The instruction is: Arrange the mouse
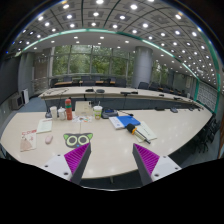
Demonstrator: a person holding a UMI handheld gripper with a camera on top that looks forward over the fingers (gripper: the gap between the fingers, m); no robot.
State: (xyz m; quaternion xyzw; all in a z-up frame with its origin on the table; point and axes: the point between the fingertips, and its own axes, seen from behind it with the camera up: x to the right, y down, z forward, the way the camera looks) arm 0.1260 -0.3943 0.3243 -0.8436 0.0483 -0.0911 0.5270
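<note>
My gripper point(112, 152) is open and empty, held above the near part of a large cream table point(110, 138). The magenta pads point(78, 158) stand wide apart with only bare table between them. A small dark object point(107, 118), possibly the mouse, lies well beyond the fingers near the table's middle, next to a blue item point(127, 122) on papers. I cannot tell its shape for sure.
Cups and bottles point(68, 110) stand beyond the left finger, with papers point(44, 126) and a small pink thing point(48, 139) nearby. A green-and-white object point(78, 139) lies just ahead of the left finger. Chairs and more desks point(120, 93) stand behind.
</note>
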